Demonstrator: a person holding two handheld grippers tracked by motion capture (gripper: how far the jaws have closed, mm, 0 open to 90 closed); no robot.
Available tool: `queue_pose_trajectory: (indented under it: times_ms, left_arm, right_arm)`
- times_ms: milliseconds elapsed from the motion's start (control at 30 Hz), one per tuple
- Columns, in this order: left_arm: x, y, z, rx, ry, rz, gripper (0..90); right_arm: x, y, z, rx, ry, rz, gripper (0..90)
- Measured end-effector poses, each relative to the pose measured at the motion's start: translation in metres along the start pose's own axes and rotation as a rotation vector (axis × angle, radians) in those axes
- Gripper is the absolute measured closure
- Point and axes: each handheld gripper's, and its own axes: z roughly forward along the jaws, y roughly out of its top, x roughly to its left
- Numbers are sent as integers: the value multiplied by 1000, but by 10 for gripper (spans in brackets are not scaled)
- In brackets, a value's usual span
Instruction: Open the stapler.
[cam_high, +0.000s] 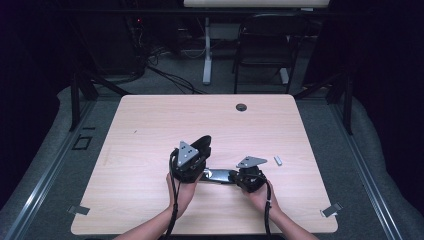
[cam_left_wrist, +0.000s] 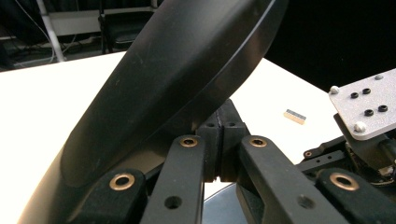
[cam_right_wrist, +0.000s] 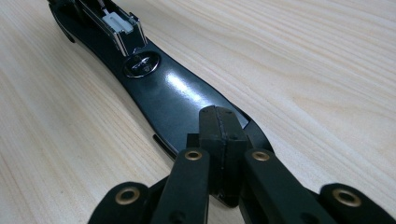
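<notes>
Near the table's front edge, the left gripper (cam_high: 197, 150) pinches the raised black lid (cam_left_wrist: 177, 79) of a stapler-like device; the right gripper (cam_right_wrist: 223, 123), pinching, pins its glossy base (cam_right_wrist: 173, 98). Recommend lifting slowly, keeping the base pressed flat.

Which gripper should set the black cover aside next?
Left. The left gripper is already shut on the raised cover, while the right gripper is shut on the base.

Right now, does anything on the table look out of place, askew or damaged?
The black device looks opened up: its curved black cover is lifted and tilted in the left gripper, and the base, pinned at one end by the right gripper, shows exposed parts. A small grey block lies loose nearby.
</notes>
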Motion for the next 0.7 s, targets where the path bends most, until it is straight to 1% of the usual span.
queue_pose_trajectory:
  times_ms: [100,200,267,333,533,600,700]
  left_arm:
    - [4,2,-4,0,5,10,900]
    - [8,4,-7,-4,2,4,900]
    - [11,5,-9,-1,2,13,900]
    - [12,6,-11,0,8,15,900]
    - [20,8,-17,-21,31,7,900]
    - [23,9,-19,-24,39,16,900]
    - [27,10,-22,-24,49,20,900]
  right_arm:
    - [0,0,0,1,0,0,900]
    - [0,0,0,-3,-1,0,900]
    - [0,0,0,-2,-1,0,900]
    - [0,0,0,-3,-2,0,900]
    - [1,0,0,-4,-1,2,900]
    - [1,0,1,-5,-1,2,900]
    - [1,0,1,-4,-1,1,900]
